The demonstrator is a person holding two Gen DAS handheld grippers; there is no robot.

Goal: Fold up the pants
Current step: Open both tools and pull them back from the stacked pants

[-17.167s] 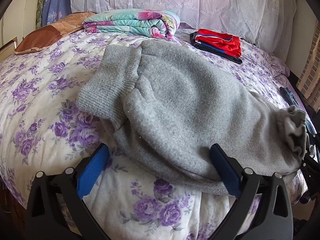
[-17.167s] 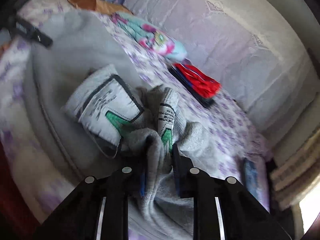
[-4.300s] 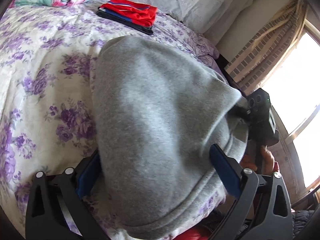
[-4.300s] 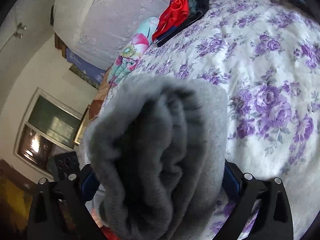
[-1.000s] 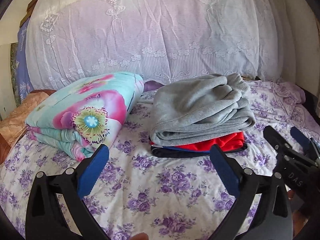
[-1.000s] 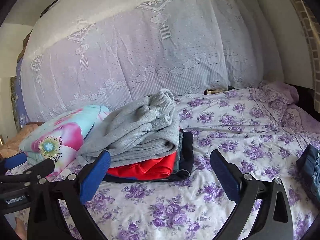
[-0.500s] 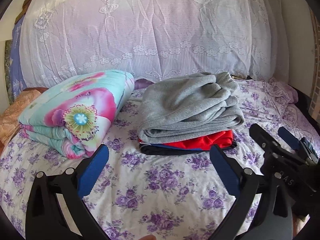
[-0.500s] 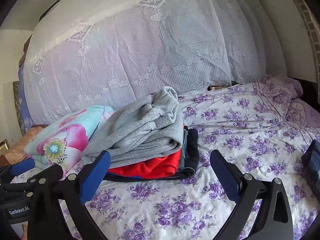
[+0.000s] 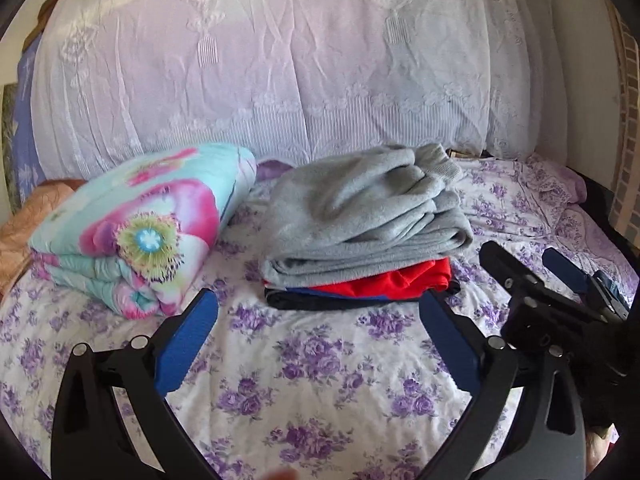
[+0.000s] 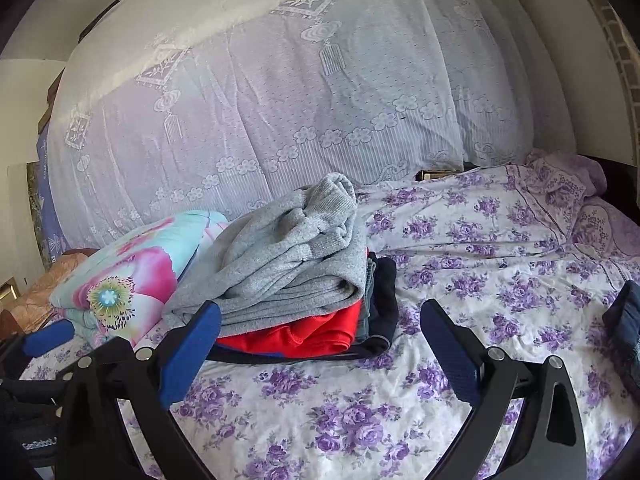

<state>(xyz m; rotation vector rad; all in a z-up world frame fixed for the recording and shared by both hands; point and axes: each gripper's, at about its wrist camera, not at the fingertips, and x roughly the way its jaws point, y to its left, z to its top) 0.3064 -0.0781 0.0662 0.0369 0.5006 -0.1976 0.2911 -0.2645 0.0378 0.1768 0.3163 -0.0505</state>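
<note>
The grey pants (image 9: 360, 224) lie folded on top of a stack of folded red and dark clothes (image 9: 384, 284) near the head of the bed; they also show in the right wrist view (image 10: 288, 264). My left gripper (image 9: 320, 336) is open and empty, held back from the stack above the bedspread. My right gripper (image 10: 320, 344) is open and empty too, in front of the stack. The right gripper also shows at the right edge of the left wrist view (image 9: 536, 276).
A folded floral quilt (image 9: 140, 232) lies left of the stack. A large lace-covered pillow (image 9: 280, 64) stands behind. The purple-flowered bedspread (image 9: 320, 380) stretches in front. A dark garment (image 10: 624, 320) lies at the right edge. A brick wall (image 9: 628, 152) is at far right.
Both grippers have drawn back slightly from the stack and stay open. The folded grey pants rest unmoved on the stack.
</note>
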